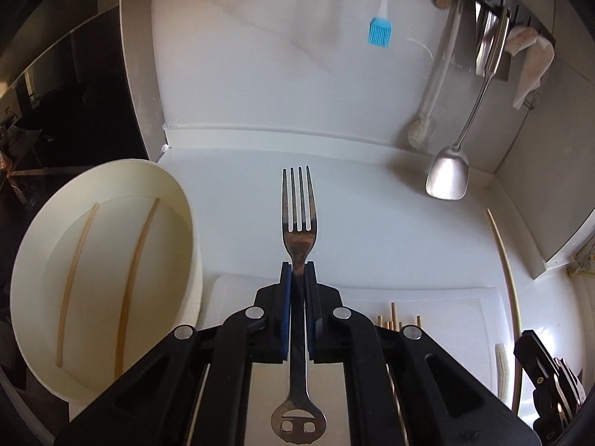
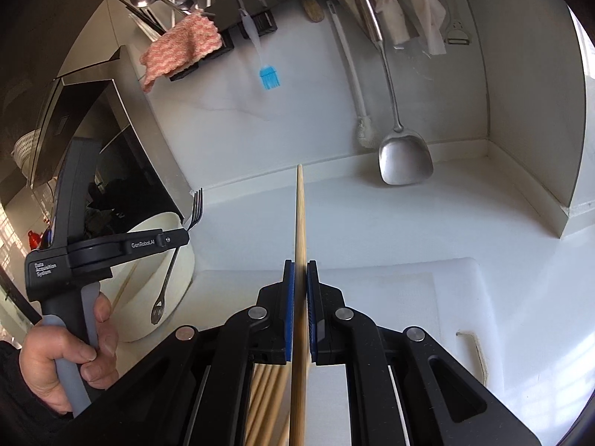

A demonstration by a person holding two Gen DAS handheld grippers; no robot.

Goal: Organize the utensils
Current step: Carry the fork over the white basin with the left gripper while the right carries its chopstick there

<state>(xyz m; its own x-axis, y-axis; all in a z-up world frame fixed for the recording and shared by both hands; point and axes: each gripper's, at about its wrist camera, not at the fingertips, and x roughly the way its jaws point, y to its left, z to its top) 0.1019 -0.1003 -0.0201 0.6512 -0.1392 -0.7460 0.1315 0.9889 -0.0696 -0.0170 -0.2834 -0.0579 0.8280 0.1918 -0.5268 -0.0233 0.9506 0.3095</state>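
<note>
My left gripper [image 1: 297,265] is shut on a metal fork [image 1: 298,219], tines pointing forward, held above the counter just right of a cream round container [image 1: 174,193]. Two wooden chopsticks [image 1: 132,278] lie inside the container. My right gripper [image 2: 300,264] is shut on a single wooden chopstick [image 2: 299,215] that points forward. Several more chopsticks [image 2: 266,394] lie on the white cutting board [image 2: 390,297] below it. In the right wrist view the left gripper [image 2: 184,236] holds the fork [image 2: 195,208] over the container [image 2: 163,223].
A wall rail holds a blue silicone brush [image 2: 269,76], a white dish brush [image 2: 366,133], a metal spatula [image 2: 405,160] and cloths [image 2: 182,44]. A black appliance [image 2: 108,141] stands behind the container. One chopstick [image 1: 504,256] lies along the board's right side.
</note>
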